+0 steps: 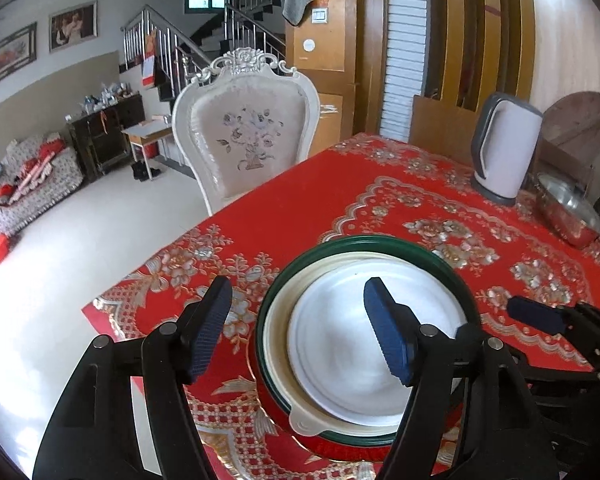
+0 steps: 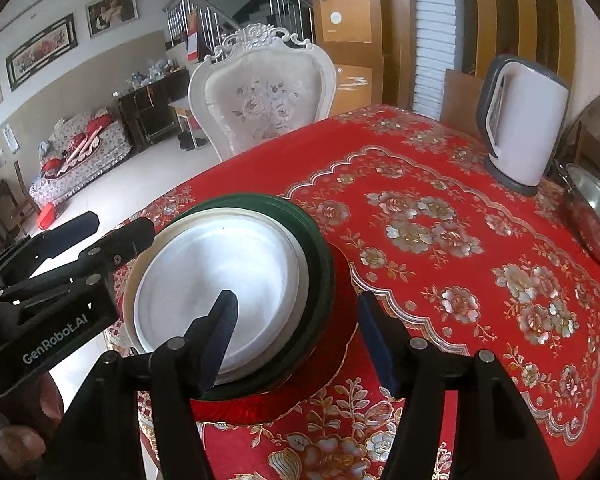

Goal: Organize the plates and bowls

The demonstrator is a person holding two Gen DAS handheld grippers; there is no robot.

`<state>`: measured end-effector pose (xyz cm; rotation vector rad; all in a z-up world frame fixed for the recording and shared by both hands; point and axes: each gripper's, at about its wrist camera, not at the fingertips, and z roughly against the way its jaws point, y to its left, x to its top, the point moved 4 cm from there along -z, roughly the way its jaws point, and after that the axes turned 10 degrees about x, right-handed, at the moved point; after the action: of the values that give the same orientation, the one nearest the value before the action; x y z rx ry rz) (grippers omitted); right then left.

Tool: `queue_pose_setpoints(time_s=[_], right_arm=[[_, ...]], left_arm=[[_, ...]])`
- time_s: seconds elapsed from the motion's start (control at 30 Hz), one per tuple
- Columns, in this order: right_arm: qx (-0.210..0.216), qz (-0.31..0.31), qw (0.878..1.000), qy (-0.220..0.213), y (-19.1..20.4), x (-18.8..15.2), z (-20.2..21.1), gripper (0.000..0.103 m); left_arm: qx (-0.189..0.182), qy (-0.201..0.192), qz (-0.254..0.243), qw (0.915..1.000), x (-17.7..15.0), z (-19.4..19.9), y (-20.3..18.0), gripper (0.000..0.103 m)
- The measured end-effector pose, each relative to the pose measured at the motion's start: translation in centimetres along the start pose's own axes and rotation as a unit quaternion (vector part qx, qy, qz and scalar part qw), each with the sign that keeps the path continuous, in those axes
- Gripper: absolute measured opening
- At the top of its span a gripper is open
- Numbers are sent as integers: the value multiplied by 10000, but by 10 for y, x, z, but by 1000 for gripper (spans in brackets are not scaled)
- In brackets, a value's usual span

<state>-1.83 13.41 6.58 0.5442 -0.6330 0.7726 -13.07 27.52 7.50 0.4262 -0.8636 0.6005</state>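
A stack of dishes sits on the red floral tablecloth [image 1: 340,184] near the table's front corner. A white plate [image 1: 340,344] lies on top, inside a cream dish with a small handle [image 1: 302,424], inside a dark green dish [image 1: 380,242], over a red plate [image 2: 340,344]. My left gripper [image 1: 298,328] is open and empty, its fingers straddling the stack's left rim from above. My right gripper [image 2: 296,338] is open and empty, straddling the stack's right rim; the white plate [image 2: 220,280] shows left of it. Each gripper shows in the other's view, the right one [image 1: 540,316] and the left one [image 2: 100,232].
A white and grey electric kettle [image 1: 504,148] stands at the table's far right, with a steel pot [image 1: 572,212] beside it. A white ornate chair [image 1: 248,136] stands at the table's far edge. The table edge [image 1: 148,264] drops to the tiled floor on the left.
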Motion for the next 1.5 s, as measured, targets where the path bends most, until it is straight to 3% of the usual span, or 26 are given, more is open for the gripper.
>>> queue_pose_setpoints(time_s=[0.2,0.33,0.47,0.73,1.5], right_arm=[[-31,-45,10000,16,-5,-7,2,62],[-50,-110,9999,1,-10,-11,5,62],[-48,-149,9999,-10,-12,-13,7,63],[-35,-113,9999,46,-10,-16,6,63],[-1,-12,9998,173,-4,-18,-2,63]], left_arm=[[-135,-188,-126,9997,0,8,-9,69],[184,-392,-322,9985,-2,15,-15,69],[-388,-60,-166,9991,-5,8,-18,69],[-419,-141,-340,9984,-8,13,-26,69],[-418,-95,-158,9990,-14,9,-7,69]])
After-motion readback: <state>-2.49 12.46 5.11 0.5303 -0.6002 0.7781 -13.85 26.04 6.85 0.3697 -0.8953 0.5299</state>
